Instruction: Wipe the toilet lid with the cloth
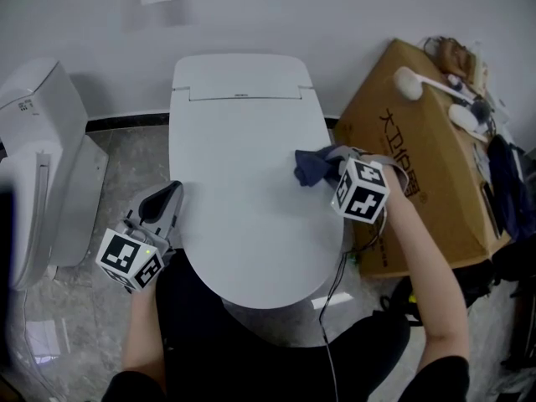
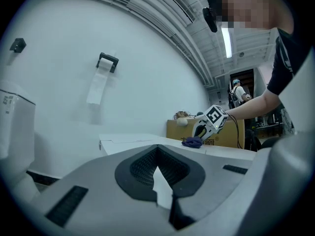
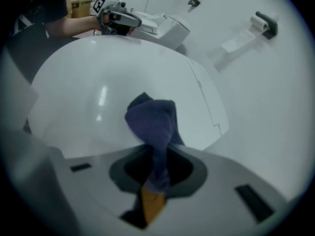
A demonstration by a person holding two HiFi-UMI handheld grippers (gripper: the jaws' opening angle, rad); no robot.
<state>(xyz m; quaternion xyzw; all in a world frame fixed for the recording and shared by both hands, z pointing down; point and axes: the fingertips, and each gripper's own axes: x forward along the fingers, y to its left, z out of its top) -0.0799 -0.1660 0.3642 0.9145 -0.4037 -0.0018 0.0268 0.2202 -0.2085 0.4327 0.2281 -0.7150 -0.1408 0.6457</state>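
The white toilet lid (image 1: pixel 243 182) lies closed in the middle of the head view. A dark blue cloth (image 1: pixel 316 167) rests bunched on the lid's right side, and my right gripper (image 1: pixel 335 167) is shut on it. In the right gripper view the cloth (image 3: pixel 152 127) runs from the jaws out onto the lid (image 3: pixel 98 87). My left gripper (image 1: pixel 164 201) is shut with nothing in it, beside the lid's left edge. The left gripper view shows the lid (image 2: pixel 147 142), the cloth (image 2: pixel 192 141) and the right gripper (image 2: pixel 199 132) far off.
A cardboard box (image 1: pixel 419 166) with brushes on top stands right of the toilet. A second white toilet (image 1: pixel 42 166) stands at the left. A paper roll (image 2: pixel 101 80) hangs on the wall behind. The floor (image 1: pixel 117 149) is grey tile.
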